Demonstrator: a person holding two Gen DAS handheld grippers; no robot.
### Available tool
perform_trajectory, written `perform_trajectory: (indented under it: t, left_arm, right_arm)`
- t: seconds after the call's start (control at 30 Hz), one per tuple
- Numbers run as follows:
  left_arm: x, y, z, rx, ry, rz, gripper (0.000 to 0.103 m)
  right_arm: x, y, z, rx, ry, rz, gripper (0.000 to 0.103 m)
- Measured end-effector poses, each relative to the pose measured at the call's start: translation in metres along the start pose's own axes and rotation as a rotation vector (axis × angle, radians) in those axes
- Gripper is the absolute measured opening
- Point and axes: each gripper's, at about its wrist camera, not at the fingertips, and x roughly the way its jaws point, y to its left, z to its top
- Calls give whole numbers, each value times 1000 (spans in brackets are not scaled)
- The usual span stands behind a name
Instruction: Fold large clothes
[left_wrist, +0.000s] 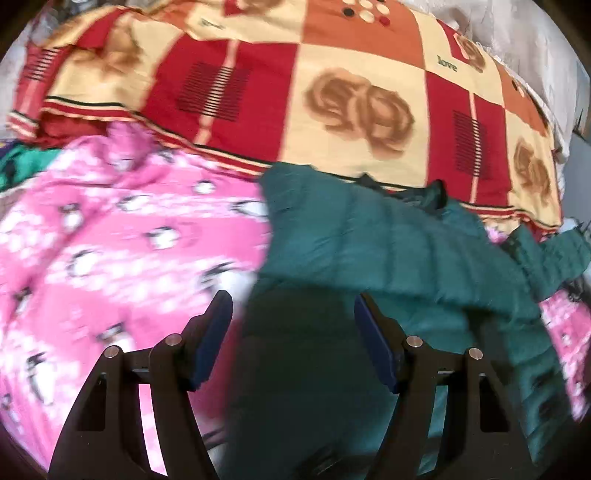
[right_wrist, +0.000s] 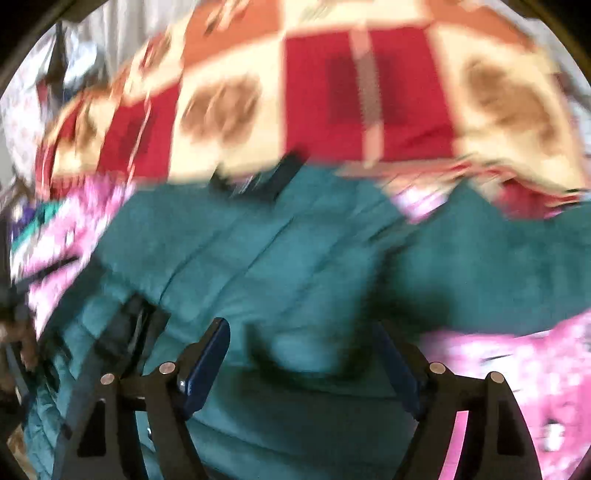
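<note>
A dark green quilted puffer jacket (left_wrist: 388, 251) lies spread on a pink penguin-print blanket (left_wrist: 110, 251). My left gripper (left_wrist: 293, 306) is open, hovering over the jacket's left edge, where green meets pink. In the right wrist view the jacket (right_wrist: 277, 258) fills the middle, with its dark collar (right_wrist: 266, 181) at the far side. My right gripper (right_wrist: 303, 332) is open, its fingers standing wide to either side of a raised fold of the jacket. This view is blurred by motion.
A red, orange and cream checked blanket (left_wrist: 332, 92) with brown rose prints covers the bed behind the jacket; it also shows in the right wrist view (right_wrist: 351, 96). Teal and purple cloth (left_wrist: 14, 162) lies at the far left. White fabric (left_wrist: 535, 37) is at the back right.
</note>
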Motion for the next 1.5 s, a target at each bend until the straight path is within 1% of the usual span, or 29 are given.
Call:
perform_trajectory:
  t: [0.03, 0.1, 0.13, 0.17, 0.2, 0.27, 0.3, 0.37, 0.43, 0.47, 0.5, 0.6, 0.67, 0.7, 0.77, 0.8, 0.83, 0.87, 1.0, 1.1, 1.23, 1.27, 1.3, 1.33, 1.37, 1.4, 1.43, 1.47, 1.5]
  left_arm:
    - [-2, 8, -7, -11, -5, 23, 69]
    - [2, 23, -21, -61, 18, 46, 69]
    - [5, 26, -26, -80, 33, 47, 69]
    - [11, 31, -36, -107, 50, 43, 69]
    - [11, 31, -44, -115, 19, 48, 69]
    - [9, 24, -46, -88, -13, 85, 70]
    - [10, 20, -47, -70, -14, 108, 70]
    - [11, 18, -48, -59, -18, 123, 73]
    - [13, 22, -49, -78, -22, 102, 73]
    - [13, 25, -49, -92, -25, 86, 74]
    - [13, 29, -50, -110, -29, 68, 74]
    - [11, 31, -50, -129, -35, 52, 74]
    - [11, 30, -49, -127, -36, 56, 74]
    - [11, 30, -49, -127, -36, 56, 74]
    - [11, 30, -49, -132, -36, 51, 74]
    - [12, 30, -49, -134, -35, 47, 74]
    - [12, 31, -49, -137, -33, 42, 75]
    - [12, 32, -50, -140, -32, 40, 75]
    - [13, 32, -49, -133, -28, 47, 76]
    - [13, 32, -50, -134, -24, 41, 77]
    - [12, 33, -50, -133, -19, 40, 77]
    - [10, 32, -49, -126, -11, 50, 77]
    - [8, 31, -48, -116, -3, 69, 77]
    - [3, 32, -45, -114, -5, 106, 77]
    - [-7, 37, -43, -127, -33, 156, 77]
    - [-17, 46, -42, -151, -64, 197, 77]
    - [-23, 53, -41, -170, -81, 221, 76]
    - [-28, 62, -40, -188, -90, 244, 77]
    - [-28, 71, -40, -195, -76, 271, 77]
  right_arm:
    - [-8, -17, 2, 20, -19, -30, 78]
    - [-34, -76, 9, 108, -68, -148, 78]
    - [-47, -112, 11, 180, -90, -197, 78]
    - [-57, -137, 12, 236, -103, -216, 78]
    - [-67, -165, 13, 304, -121, -232, 78]
    - [-83, -217, 14, 422, -157, -254, 78]
    - [-89, -236, 15, 466, -170, -266, 78]
    - [-93, -270, 16, 528, -187, -287, 78]
    - [-89, -290, 19, 546, -187, -267, 78]
    - [-82, -300, 21, 546, -170, -232, 75]
    - [-76, -303, 24, 541, -166, -217, 73]
    - [-60, -312, 30, 541, -170, -166, 70]
    - [-46, -315, 33, 539, -153, -161, 55]
    - [-41, -315, 33, 539, -142, -159, 52]
    - [-41, -312, 33, 515, -143, -189, 32]
    - [-44, -310, 33, 507, -157, -187, 28]
    - [-49, -305, 34, 499, -175, -174, 20]
    - [-53, -300, 36, 489, -181, -172, 19]
    - [-81, -264, 50, 419, -234, -148, 17]
    - [-105, -226, 64, 362, -265, -113, 17]
    - [-133, -156, 84, 289, -302, -8, 17]
    - [-136, -132, 88, 276, -308, 37, 17]
    - [-137, -110, 93, 269, -309, 78, 17]
    - [-137, -96, 95, 263, -307, 99, 17]
    - [-134, -68, 100, 247, -305, 138, 17]
    - [-131, -50, 103, 235, -303, 166, 17]
    - [-126, -24, 107, 213, -297, 205, 17]
    - [-120, -1, 109, 193, -289, 237, 17]
    - [-114, 17, 112, 178, -279, 264, 17]
